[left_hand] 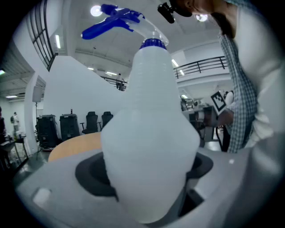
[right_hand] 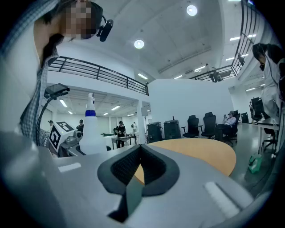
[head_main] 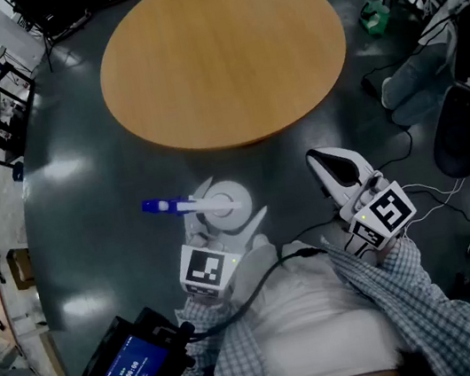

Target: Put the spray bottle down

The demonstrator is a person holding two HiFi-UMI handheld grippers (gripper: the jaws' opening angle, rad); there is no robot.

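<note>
A white spray bottle with a blue trigger head is held upright over the dark floor, just in front of the round wooden table. My left gripper is shut on its wide body. In the left gripper view the bottle fills the space between the jaws, both dark pads pressed against its sides. To the right, my right gripper is shut with nothing in it; its pads meet. The bottle also appears at the left of the right gripper view.
The table top is bare. Cables, a black chair and a green object lie on the floor at the right. A device with a blue screen hangs at the lower left. Office chairs stand beyond the table.
</note>
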